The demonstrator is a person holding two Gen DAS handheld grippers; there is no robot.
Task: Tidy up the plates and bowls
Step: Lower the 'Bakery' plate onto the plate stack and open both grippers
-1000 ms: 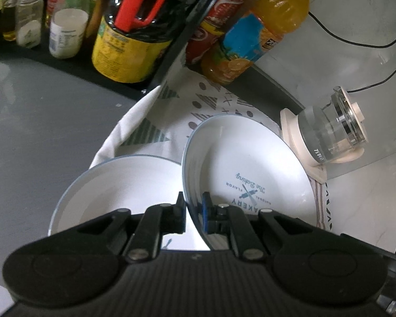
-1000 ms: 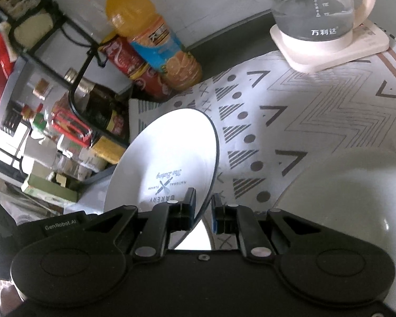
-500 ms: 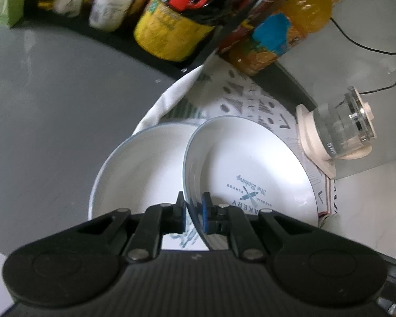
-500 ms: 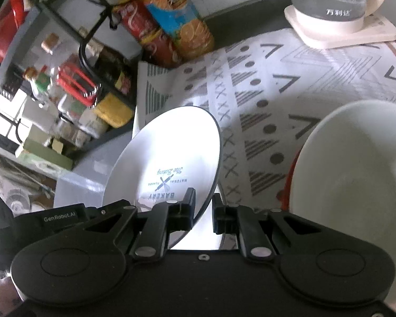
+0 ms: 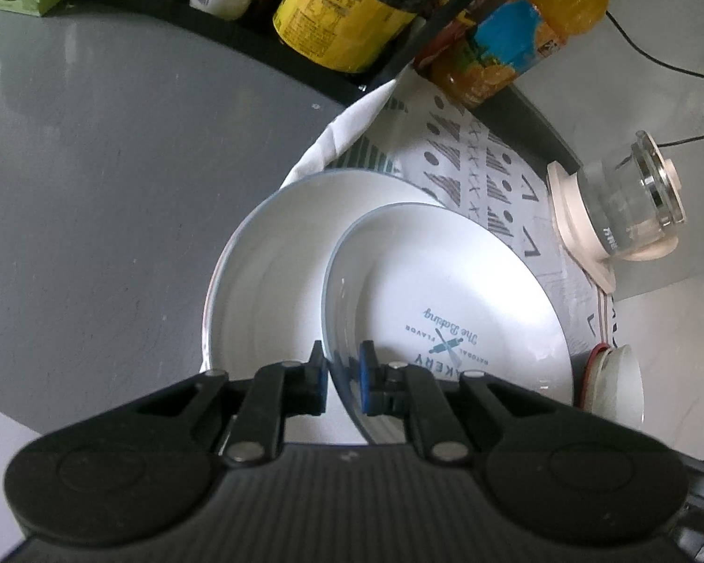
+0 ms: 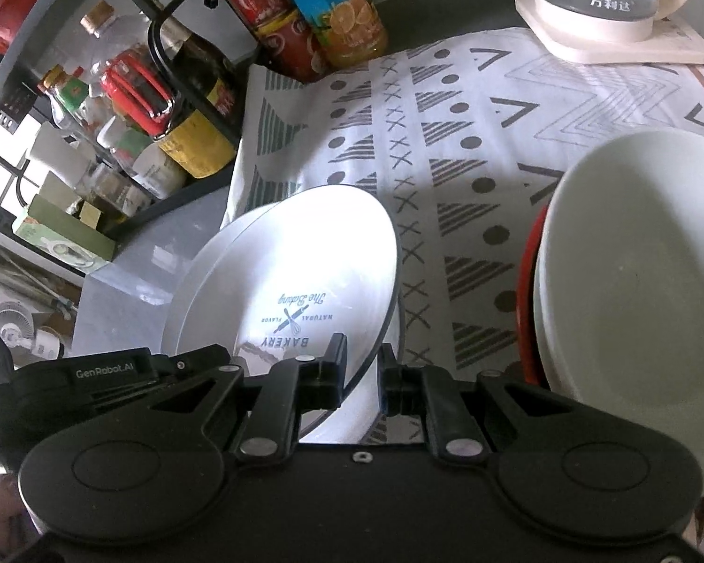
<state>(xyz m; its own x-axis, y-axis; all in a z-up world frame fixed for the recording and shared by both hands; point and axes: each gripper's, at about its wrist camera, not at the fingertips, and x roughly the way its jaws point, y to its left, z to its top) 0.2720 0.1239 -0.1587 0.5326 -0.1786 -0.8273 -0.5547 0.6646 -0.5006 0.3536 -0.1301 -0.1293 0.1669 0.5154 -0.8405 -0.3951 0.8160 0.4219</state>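
A white plate with a blue "Bakery" print hangs tilted, held by both grippers. My left gripper is shut on its near left rim. My right gripper is shut on the opposite rim of this printed plate. Just beneath it a second white plate lies on the left edge of the patterned cloth, and the held plate overlaps it. To the right stands a white bowl nested in a red bowl.
A glass kettle on a cream base stands at the back right of the cloth. An orange juice bottle and a cola bottle stand behind. A black rack with sauce bottles borders the grey counter on the left.
Both grippers have carried the printed plate down and to the left, over the lower plate, which now shows more fully. The bowl stack has come into the right wrist view.
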